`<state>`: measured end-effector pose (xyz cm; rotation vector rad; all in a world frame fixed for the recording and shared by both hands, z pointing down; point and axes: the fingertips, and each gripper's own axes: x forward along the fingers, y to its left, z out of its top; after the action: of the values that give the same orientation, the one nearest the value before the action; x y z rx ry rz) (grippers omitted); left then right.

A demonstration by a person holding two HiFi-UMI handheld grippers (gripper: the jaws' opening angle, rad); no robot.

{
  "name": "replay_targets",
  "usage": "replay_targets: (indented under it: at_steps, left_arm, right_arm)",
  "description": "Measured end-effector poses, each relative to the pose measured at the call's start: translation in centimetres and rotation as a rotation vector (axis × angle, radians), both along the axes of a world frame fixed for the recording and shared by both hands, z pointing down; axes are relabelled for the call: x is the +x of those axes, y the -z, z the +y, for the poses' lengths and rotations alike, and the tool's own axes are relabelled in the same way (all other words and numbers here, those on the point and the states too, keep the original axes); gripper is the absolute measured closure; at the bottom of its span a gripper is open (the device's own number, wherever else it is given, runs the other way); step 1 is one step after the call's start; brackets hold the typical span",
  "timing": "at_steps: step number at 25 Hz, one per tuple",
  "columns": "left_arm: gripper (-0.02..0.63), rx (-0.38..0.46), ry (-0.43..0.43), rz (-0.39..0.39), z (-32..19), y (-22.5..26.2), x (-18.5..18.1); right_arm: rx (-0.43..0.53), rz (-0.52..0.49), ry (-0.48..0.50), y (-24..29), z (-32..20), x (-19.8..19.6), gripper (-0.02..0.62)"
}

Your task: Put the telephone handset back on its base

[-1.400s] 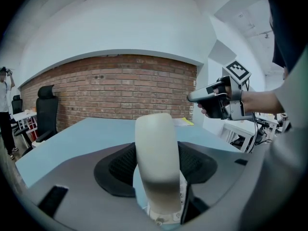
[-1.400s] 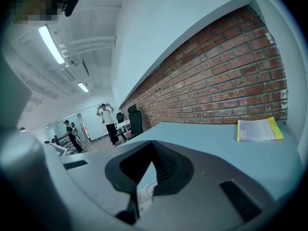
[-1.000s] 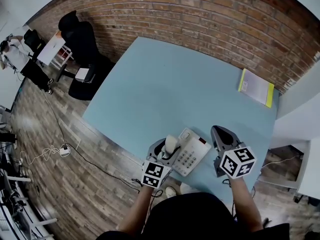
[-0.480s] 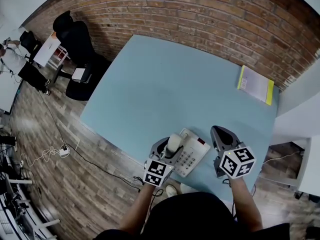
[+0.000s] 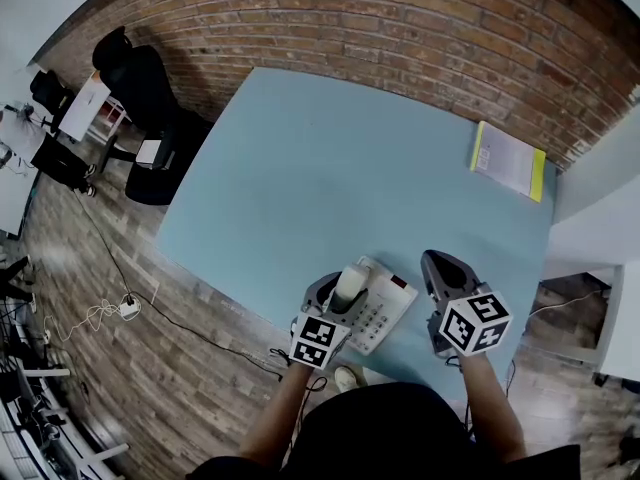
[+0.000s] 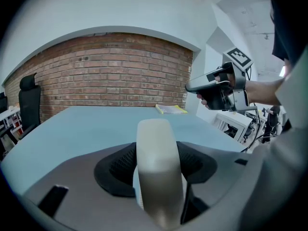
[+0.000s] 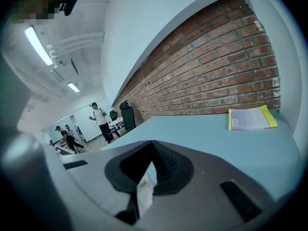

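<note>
Nothing readable is showing anywhere. Print on the booklet (image 5: 508,160) and the telephone base (image 5: 385,306) keys is appearing too small.

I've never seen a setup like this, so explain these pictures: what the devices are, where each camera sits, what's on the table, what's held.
No robot here: a person holds a hand-worked claw in each hand. The head view looks down from their head onto a blue table. The other two cameras ride on the claws. The left claw grips a cream telephone handset right by the telephone base. The right claw is shut and empty, off to the side. A yellow-edged booklet lies near the table's far corner.
</note>
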<state>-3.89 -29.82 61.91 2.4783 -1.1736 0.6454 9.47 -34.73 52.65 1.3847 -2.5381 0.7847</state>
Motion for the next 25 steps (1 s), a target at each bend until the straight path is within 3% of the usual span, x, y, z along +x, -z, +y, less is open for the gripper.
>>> replay_targets:
  at_steps: [25]
  left_arm:
    - [0.350, -0.090, -0.035, -0.061, -1.6, -4.5, 1.5]
  right_arm:
    - [-0.065, -0.009, -0.040, -2.8, -1.2, 2.0, 0.583]
